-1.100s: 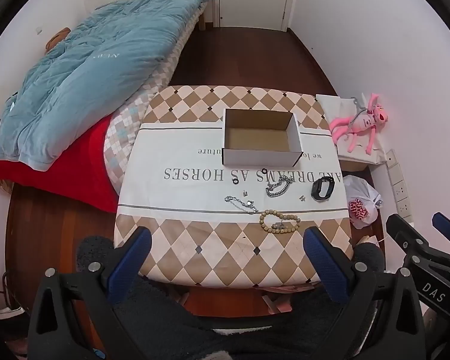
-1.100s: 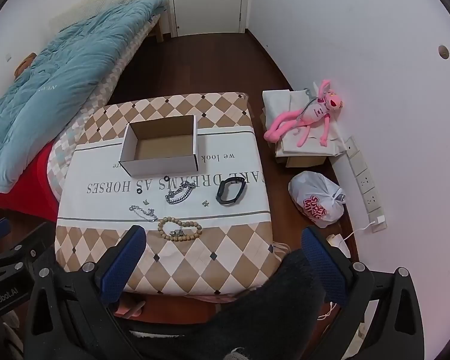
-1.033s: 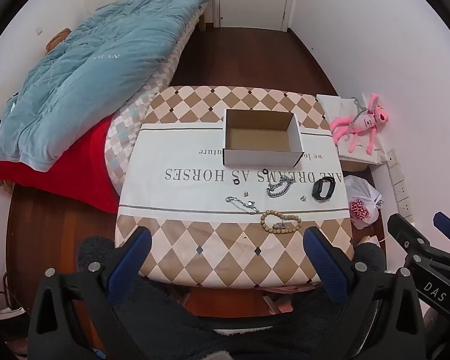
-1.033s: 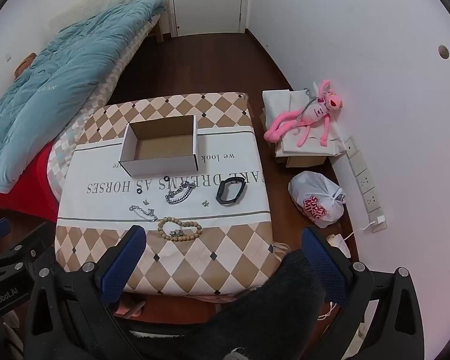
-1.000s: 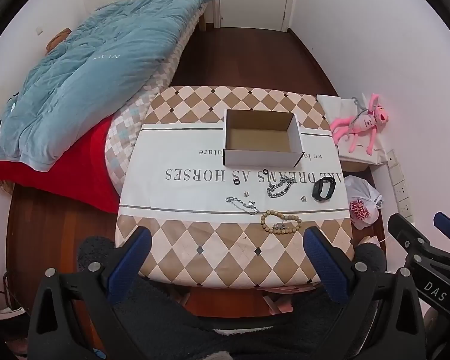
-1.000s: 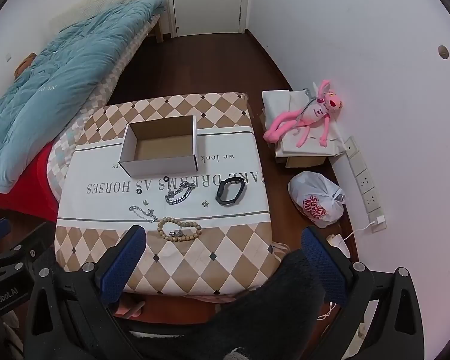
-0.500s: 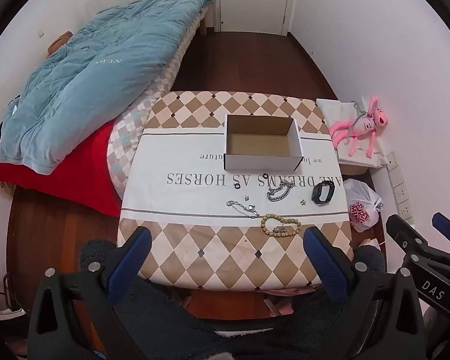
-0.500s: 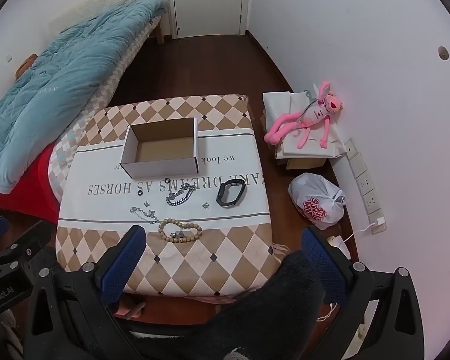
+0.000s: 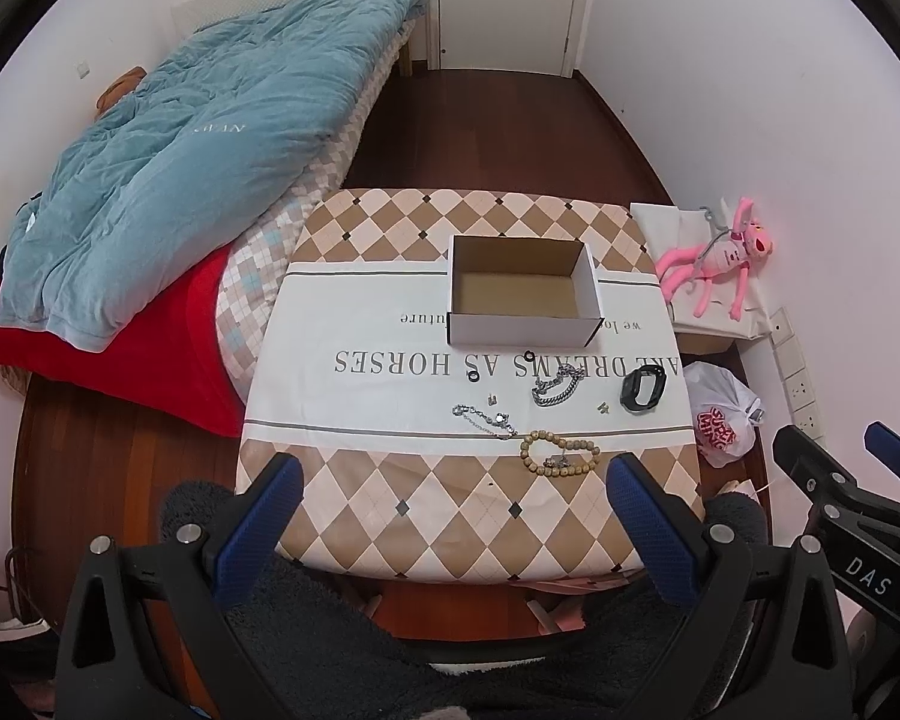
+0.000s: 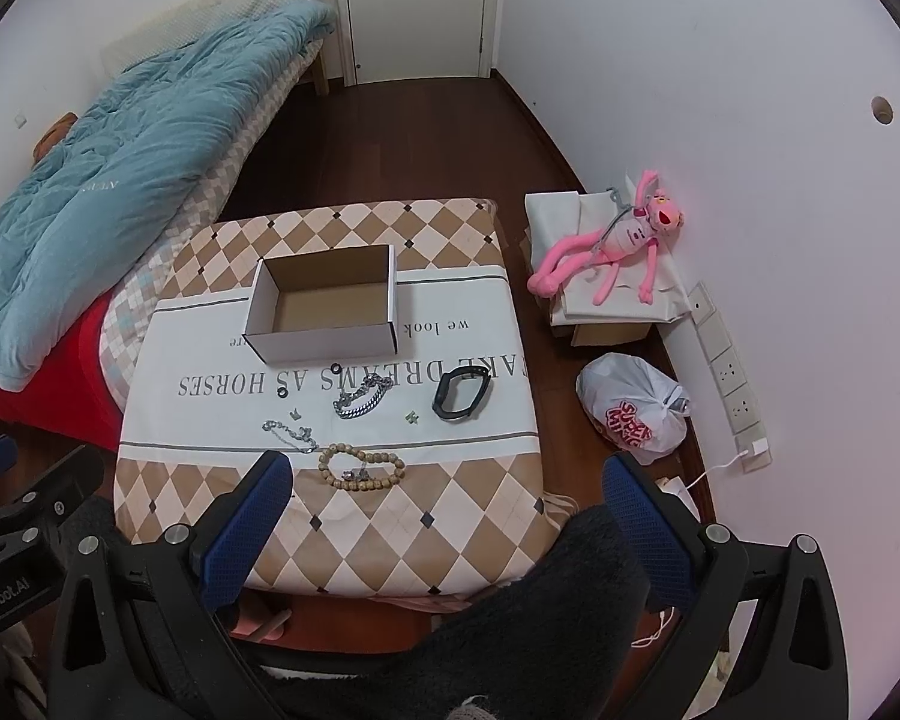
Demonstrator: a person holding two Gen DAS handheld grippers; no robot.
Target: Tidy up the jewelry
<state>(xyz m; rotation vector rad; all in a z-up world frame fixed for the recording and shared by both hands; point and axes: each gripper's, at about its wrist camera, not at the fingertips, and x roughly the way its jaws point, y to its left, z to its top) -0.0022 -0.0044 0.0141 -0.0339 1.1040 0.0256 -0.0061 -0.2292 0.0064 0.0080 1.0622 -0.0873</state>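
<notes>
Two handheld grippers hang high above a small table (image 9: 354,516) covered in a diamond-patterned cloth. The left gripper (image 9: 450,516) has its blue-padded jaws spread wide and holds nothing; the right gripper (image 10: 447,510) is likewise spread and empty.

Well ahead of both, beyond the fingertips, an open cardboard box (image 9: 525,291) sits on the table with nothing visible inside. Between the box and the grippers the jewelry lies loose on the cloth:

- a wooden bead bracelet (image 9: 560,451), nearest the grippers
- a thin silver chain (image 9: 483,420), just left of the beads
- a heavier silver chain bracelet (image 9: 557,386), farther on
- a black band (image 9: 643,389), to the right
- two small black rings (image 9: 530,355), close to the box (a few tiny pieces are too small to identify)

The sorting looks unstarted: every piece remains outside the box, so all of it is probably left to do.
</notes>
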